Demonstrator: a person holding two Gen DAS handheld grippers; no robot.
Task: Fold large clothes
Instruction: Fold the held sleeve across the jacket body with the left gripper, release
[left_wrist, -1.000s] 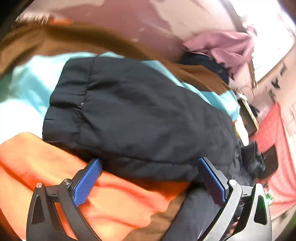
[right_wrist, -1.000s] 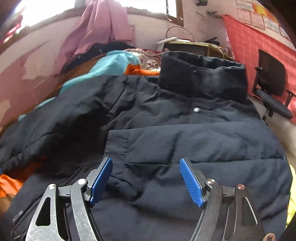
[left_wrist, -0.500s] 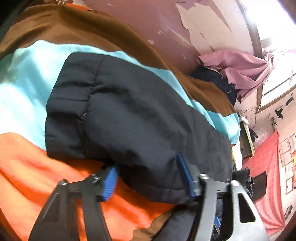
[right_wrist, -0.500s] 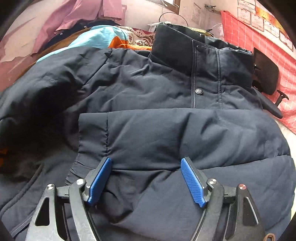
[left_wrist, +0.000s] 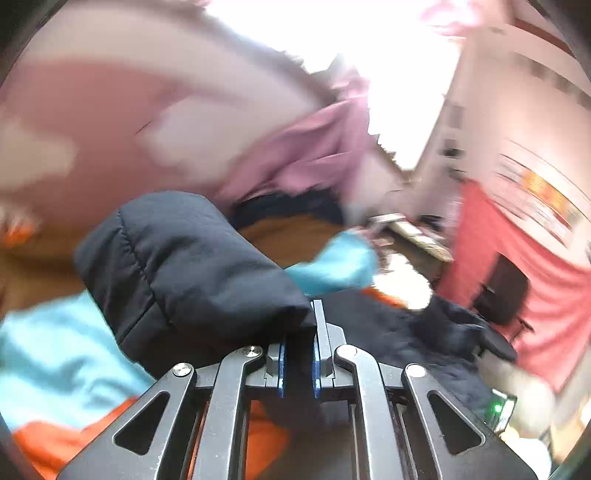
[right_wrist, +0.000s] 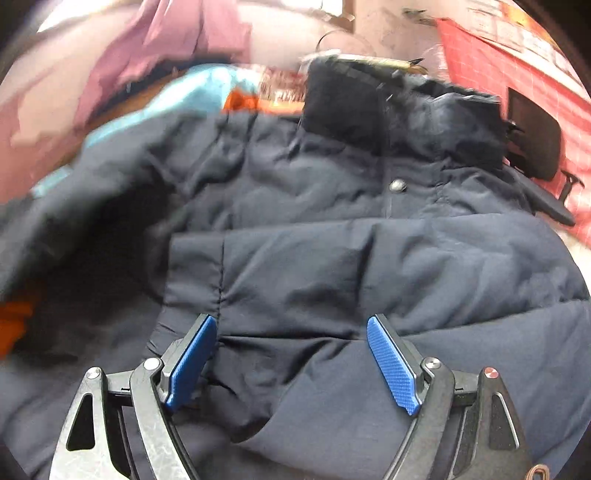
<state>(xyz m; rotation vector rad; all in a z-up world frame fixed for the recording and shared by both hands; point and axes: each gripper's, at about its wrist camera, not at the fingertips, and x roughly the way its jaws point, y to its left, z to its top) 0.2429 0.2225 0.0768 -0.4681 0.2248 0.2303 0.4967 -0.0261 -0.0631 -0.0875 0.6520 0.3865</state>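
The left tongs (left_wrist: 298, 332) have just been closing and now stand almost shut, their blue pads (left_wrist: 281, 363) pinching a fold of the jacket's sleeve (left_wrist: 184, 266). The sleeve bulges up and to the left of the tips, its cuff end hanging toward the lower left over the bedding (left_wrist: 55, 354) — turquoise, orange and brown stripes. Past the tips, to the right, the rest of the jacket (left_wrist: 424, 332) lies dark and blurred; beyond it a pink cloth (left_wrist: 314, 155) hangs at a bright window, though the blur makes details doubtful.

The right tongs (right_wrist: 291, 354) have been opening a little and stand wide, with the jacket (right_wrist: 332, 266) lying under and between the pads (right_wrist: 391, 365), which seem not to press on it. A folded sleeve lies across the chest just ahead of the tips; the collar (right_wrist: 388, 110) stands further ahead — a snap (right_wrist: 398, 185) below it. An office chair (right_wrist: 535, 147) sits to the far right.
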